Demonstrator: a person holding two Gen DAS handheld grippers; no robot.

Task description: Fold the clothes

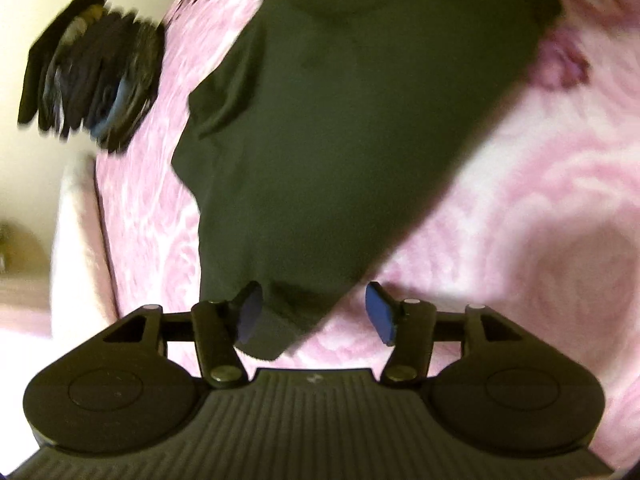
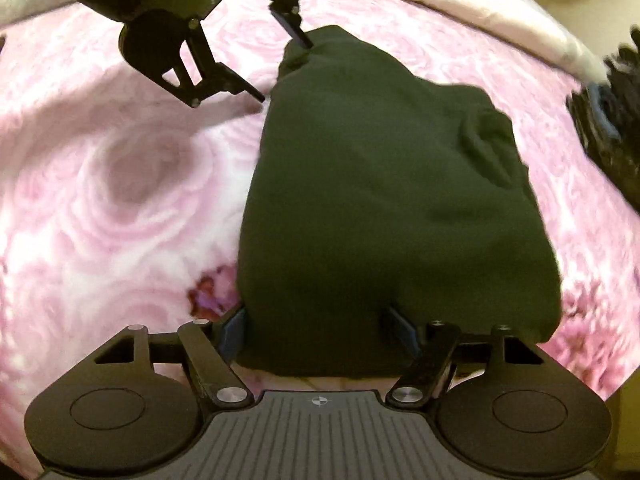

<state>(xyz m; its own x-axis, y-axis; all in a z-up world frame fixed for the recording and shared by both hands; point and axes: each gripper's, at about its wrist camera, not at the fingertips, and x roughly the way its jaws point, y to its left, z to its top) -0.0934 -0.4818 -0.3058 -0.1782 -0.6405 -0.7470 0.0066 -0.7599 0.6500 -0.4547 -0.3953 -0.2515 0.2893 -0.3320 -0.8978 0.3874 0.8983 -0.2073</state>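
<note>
Folded dark green garment [image 2: 384, 208] on pink rose-print bedspread [image 2: 120, 208]; left gripper [image 1: 316, 312] jaws apart, corner between; right gripper [image 2: 320, 332] jaws apart, straddling near edge.

Left gripper [image 1: 316, 312] body: black, ribbed – two round discs flanked.
Pads [image 1: 378, 314]: blue.
Right gripper [image 2: 320, 330] pivots: silver screws – a crosshair mark is borne.

Both wrist views look steeply down, close, from opposite ends of the dark garment [image 1: 340, 120].
</note>
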